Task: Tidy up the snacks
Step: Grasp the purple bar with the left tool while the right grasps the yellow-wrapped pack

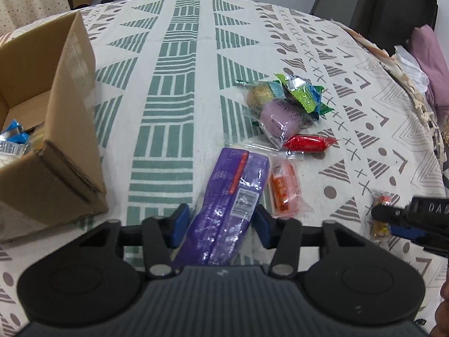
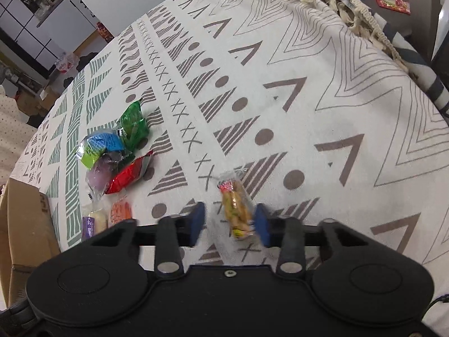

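A long purple snack pack [image 1: 224,205] lies on the patterned tablecloth [image 1: 174,84], and my left gripper [image 1: 221,224] is shut on its near half, a blue pad against each side. A small clear pack of yellowish snacks [image 2: 235,210] lies between the blue pads of my right gripper [image 2: 230,221]. Its right pad touches the pack and the blurred left pad stands a little apart, so this gripper is open. The left wrist view shows the right gripper [image 1: 393,220] around that small pack [image 1: 381,199] at the right edge.
An open cardboard box [image 1: 70,129] with several wrapped snacks inside stands to the left. An orange pack [image 1: 283,188], a red one [image 1: 306,143], a lilac one [image 1: 277,118] and green and blue wrappers [image 1: 303,92] lie beyond the purple pack. Fringe and clutter line the table's right edge.
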Demonstrator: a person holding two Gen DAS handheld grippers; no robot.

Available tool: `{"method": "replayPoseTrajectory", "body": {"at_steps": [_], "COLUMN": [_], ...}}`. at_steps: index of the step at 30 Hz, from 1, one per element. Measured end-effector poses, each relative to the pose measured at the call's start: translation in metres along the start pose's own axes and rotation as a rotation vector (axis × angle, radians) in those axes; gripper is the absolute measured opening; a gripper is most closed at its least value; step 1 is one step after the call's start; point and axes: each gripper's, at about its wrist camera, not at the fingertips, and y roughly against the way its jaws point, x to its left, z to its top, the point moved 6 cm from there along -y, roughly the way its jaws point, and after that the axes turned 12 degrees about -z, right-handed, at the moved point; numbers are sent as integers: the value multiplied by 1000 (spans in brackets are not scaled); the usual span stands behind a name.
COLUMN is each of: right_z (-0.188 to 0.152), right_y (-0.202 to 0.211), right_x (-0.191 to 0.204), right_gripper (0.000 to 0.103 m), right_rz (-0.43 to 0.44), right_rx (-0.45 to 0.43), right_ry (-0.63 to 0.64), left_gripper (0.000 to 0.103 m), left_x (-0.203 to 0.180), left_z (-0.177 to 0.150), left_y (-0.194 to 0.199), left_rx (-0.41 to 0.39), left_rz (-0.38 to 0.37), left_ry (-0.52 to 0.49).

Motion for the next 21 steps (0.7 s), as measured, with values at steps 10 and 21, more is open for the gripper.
{"method": "replayPoseTrajectory", "body": {"at_steps": [10,21], "right_z": [-4,-4], "right_y": [5,-4], "right_x": [15,20], "right_gripper": [23,25], "right_rz": [-30,-73], "right_rx": [-35,-48], "right_ry": [92,142], "left_gripper": [39,40], "left_x": [-2,-7], "left_z": [-1,-2], "left_y": [4,-6], "left_rx": [12,39], "left_rz": [-11,47], "left_ry": [18,-37]}}
